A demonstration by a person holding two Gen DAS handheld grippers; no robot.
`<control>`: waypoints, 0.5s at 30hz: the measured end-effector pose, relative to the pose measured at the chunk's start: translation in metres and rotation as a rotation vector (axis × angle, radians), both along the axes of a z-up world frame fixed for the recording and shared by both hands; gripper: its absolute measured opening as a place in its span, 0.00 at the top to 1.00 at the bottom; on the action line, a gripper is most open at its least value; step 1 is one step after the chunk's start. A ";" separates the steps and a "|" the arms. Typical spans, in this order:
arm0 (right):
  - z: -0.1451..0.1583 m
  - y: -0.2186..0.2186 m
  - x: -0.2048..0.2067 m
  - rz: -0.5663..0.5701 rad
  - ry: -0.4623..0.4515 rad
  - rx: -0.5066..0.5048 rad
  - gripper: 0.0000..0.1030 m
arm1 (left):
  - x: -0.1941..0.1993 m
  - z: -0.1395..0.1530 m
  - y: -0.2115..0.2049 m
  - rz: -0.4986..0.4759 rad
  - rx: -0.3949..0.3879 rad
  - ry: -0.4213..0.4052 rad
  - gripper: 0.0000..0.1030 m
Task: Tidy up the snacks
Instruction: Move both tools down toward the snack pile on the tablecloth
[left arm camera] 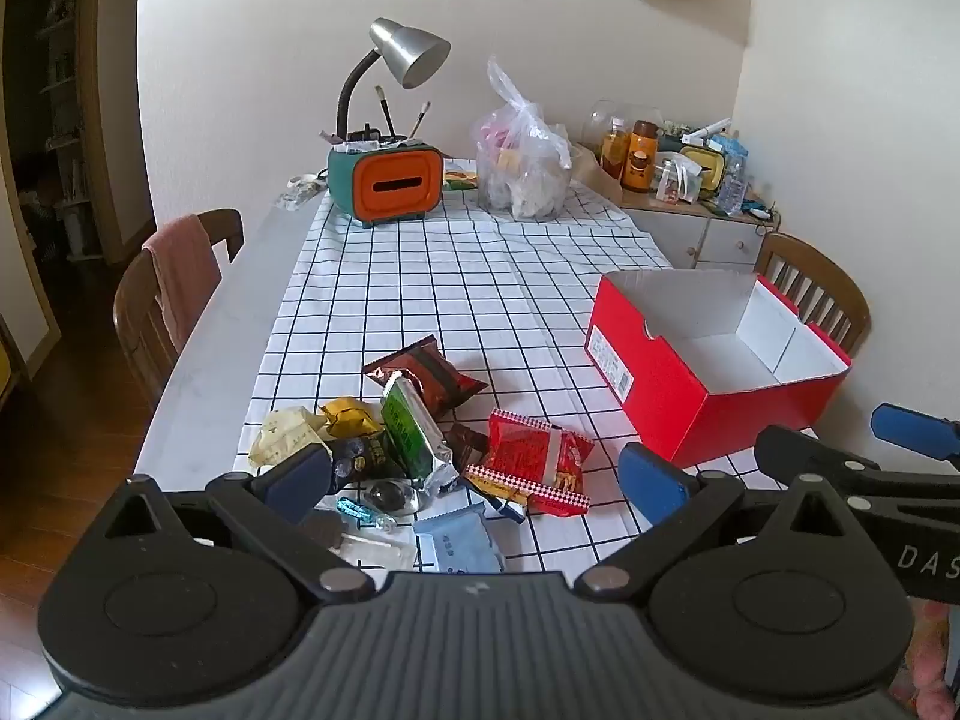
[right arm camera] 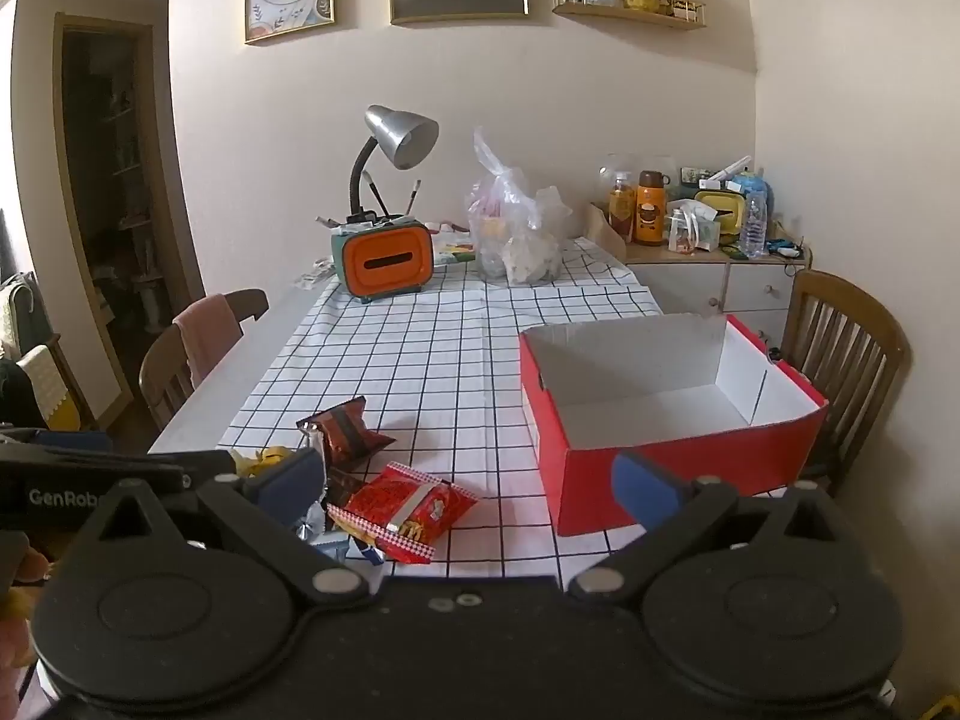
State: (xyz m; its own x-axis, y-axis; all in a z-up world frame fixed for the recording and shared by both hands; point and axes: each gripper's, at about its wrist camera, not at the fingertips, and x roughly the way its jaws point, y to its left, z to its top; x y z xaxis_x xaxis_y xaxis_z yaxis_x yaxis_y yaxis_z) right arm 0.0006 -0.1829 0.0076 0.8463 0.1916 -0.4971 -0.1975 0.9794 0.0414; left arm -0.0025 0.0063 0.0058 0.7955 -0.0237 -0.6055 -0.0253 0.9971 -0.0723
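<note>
A pile of snack packets lies near the table's front edge: a red checkered packet [left arm camera: 534, 461] [right arm camera: 403, 510], a green foil packet [left arm camera: 414, 438], a dark brown packet [left arm camera: 429, 377] [right arm camera: 345, 433], a yellow one [left arm camera: 348, 417] and a pale blue one [left arm camera: 457, 546]. An empty red box [left arm camera: 708, 396] [right arm camera: 672, 483] with a white inside stands to the right. My left gripper [left arm camera: 477, 480] is open and empty, just above the pile. My right gripper [right arm camera: 468, 483] is open and empty, between the pile and the box; it also shows in the left wrist view [left arm camera: 912, 429].
A checkered cloth [left arm camera: 432, 276] covers the table. At the far end stand an orange tissue box [left arm camera: 393, 183] with a lamp [left arm camera: 408, 54] and a clear plastic bag [left arm camera: 522, 168]. Wooden chairs [left arm camera: 174, 294] [right arm camera: 846, 348] flank the table. A cluttered cabinet [left arm camera: 690, 204] is at the back right.
</note>
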 end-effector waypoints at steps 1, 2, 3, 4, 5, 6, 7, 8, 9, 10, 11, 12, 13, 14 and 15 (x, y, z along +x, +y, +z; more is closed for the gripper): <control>0.000 0.000 0.000 0.000 0.001 0.001 0.00 | -0.001 -0.001 0.000 0.001 0.000 0.001 0.00; 0.000 0.000 0.000 0.000 0.001 0.001 0.00 | -0.001 -0.001 0.001 0.001 0.000 0.001 0.00; -0.001 0.001 -0.001 -0.001 0.001 0.000 0.00 | -0.001 -0.002 0.001 0.002 0.000 0.002 0.00; -0.001 0.001 -0.001 -0.002 0.000 -0.001 0.00 | -0.002 -0.002 0.003 0.002 -0.001 0.003 0.00; -0.002 0.002 -0.001 -0.002 0.001 -0.001 0.00 | -0.002 -0.003 0.003 0.003 -0.002 0.004 0.00; -0.002 0.002 -0.001 -0.002 0.001 0.000 0.00 | -0.003 -0.003 0.004 0.003 -0.003 0.004 0.00; -0.003 0.002 -0.002 -0.002 0.001 0.001 0.00 | -0.003 -0.002 0.005 0.003 -0.004 0.004 0.00; -0.003 0.003 -0.002 -0.003 0.001 0.001 0.00 | -0.003 -0.002 0.006 0.003 -0.005 0.004 0.00; -0.004 0.004 -0.002 -0.003 0.000 0.000 0.00 | -0.004 -0.002 0.006 0.003 -0.006 0.005 0.00; -0.002 -0.002 -0.001 0.005 -0.003 0.006 0.00 | -0.004 -0.002 0.007 0.003 -0.008 0.006 0.00; -0.002 -0.001 -0.001 0.005 -0.004 0.008 0.00 | -0.004 -0.002 0.006 0.003 -0.007 0.005 0.00; -0.002 0.000 -0.001 0.005 -0.004 0.007 0.00 | -0.004 -0.002 0.006 0.004 -0.006 0.006 0.00; -0.002 0.000 -0.002 0.005 -0.005 0.005 0.00 | -0.004 -0.003 0.006 0.003 -0.006 0.005 0.00; -0.002 0.001 -0.002 0.005 -0.005 0.003 0.00 | -0.004 -0.003 0.006 0.004 -0.006 0.004 0.00; -0.001 0.002 -0.002 0.006 -0.006 0.001 0.00 | -0.004 -0.003 0.006 0.004 -0.006 0.004 0.00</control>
